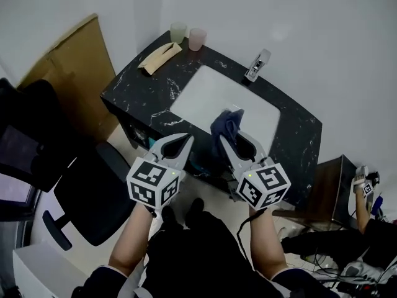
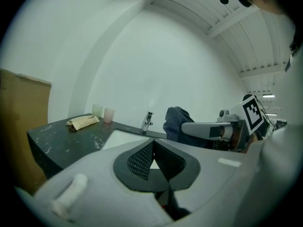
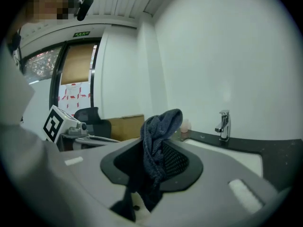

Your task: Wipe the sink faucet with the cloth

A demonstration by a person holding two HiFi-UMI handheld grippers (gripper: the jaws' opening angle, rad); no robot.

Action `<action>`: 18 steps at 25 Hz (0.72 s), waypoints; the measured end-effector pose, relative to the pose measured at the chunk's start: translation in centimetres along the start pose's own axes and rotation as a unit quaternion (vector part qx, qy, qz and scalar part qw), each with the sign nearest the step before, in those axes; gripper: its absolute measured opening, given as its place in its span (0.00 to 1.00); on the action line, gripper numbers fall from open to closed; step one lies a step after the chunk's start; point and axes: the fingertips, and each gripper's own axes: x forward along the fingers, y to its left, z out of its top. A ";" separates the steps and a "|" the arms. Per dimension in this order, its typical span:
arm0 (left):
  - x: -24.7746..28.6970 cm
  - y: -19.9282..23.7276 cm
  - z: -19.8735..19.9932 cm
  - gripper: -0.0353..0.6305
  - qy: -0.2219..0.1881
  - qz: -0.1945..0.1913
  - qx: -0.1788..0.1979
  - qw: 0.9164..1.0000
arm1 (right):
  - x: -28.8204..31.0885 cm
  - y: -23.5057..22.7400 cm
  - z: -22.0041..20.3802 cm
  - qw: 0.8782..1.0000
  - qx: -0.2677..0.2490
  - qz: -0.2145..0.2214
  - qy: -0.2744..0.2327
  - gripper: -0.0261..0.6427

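Counter [image 1: 149, 95]: black marbled slab. It stands well ahead of both tools, and its near edge is cut off behind them in the head view.

Sink [image 1: 208, 92]: white basin set into the counter. We can't make out a drain, and we can't tell if it's wet or dry.

Right gripper [image 1: 234, 140]: clenched on the cloth [image 3: 161, 131], a dark blue wad held in the air short of the counter. One bunch stands up above the jaws and a tail hangs below.

We judge the cloth light, soft and limp, so it'll fold over instead of pushing. The hold is mid-wad, which looks fine. The upstanding bunch is the working face, and the loose tail may drag. How much fabric sits behind the pads is hidden.

Left gripper [image 2: 152, 148]: jaws closed together with nothing between them, beside the right one.

Faucet [image 1: 257, 66]: chrome, at the far rim of the sink and well apart from the cloth. We expect it to be rigid and slick, and the top lever could shift under pressure. It's small in every view, so the spout shape and any grime are unreadable.

Two cups [image 1: 188, 37] at the far corner: contents not visible.
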 end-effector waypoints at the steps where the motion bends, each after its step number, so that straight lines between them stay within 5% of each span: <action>1: 1.2 0.4 0.3 0.06 0.003 -0.006 0.002 1.000 | 0.5 -1.1 0.0 1.000 0.004 -0.007 -0.001 0.22; 9: 11.4 -0.1 2.8 0.06 0.040 -0.061 0.056 0.996 | 2.9 -10.7 1.2 0.996 0.057 -0.058 -0.047 0.22; 18: 24.3 -1.4 5.0 0.06 0.084 -0.054 0.118 0.988 | 2.3 -23.2 1.6 0.989 0.081 -0.107 -0.065 0.22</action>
